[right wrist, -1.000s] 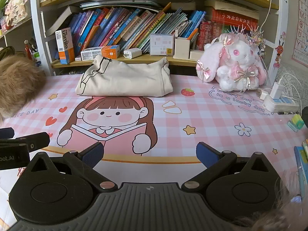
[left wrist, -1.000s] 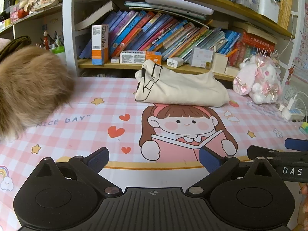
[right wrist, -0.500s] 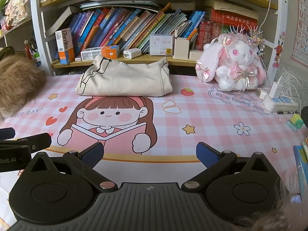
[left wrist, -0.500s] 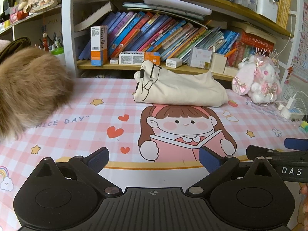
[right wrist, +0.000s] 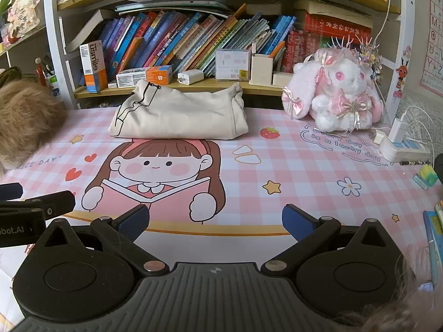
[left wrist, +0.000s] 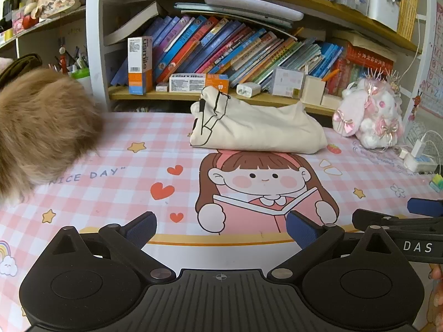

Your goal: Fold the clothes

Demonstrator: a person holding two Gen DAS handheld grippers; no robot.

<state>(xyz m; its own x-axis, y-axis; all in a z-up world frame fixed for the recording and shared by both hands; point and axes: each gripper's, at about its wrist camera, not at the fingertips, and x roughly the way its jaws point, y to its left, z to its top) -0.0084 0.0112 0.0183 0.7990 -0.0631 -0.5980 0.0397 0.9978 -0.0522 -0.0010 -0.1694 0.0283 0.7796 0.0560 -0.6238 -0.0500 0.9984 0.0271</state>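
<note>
**Desk with folded garment, bookshelf behind**

Desk mat (right wrist: 277,166): pink-and-white check, covering the whole work surface; printed with a cartoon girl reading a book, hearts, stars, a strawberry, a flower and the lines "NICE DAY" and "Every day is a lucky day".

Cream garment (right wrist: 180,119): folded into a compact bundle with black line print on its left end; lies at the far edge of the mat, just above the cartoon girl's head and right in front of the lower shelf.

Bookshelf (left wrist: 235,96): wooden boards on a white frame, behind the desk; lower board holds a leaning row of books (right wrist: 188,44), toothpaste boxes, a white charger and a pen pot.

Plush rabbit (right wrist: 337,91): pink and white with bows; sits at the mat's far right.

Power strip (right wrist: 404,149): white, with a plugged adapter and cable; right edge, near the rabbit.

Brown furry item (left wrist: 41,127): far left of the mat; what it is cannot be told.

Left gripper (left wrist: 221,228): low over the near edge of the mat, blue pads wide apart, holding nothing.

Right gripper (right wrist: 216,222): beside it to the right, likewise spread and empty, well apart from the garment.
</note>
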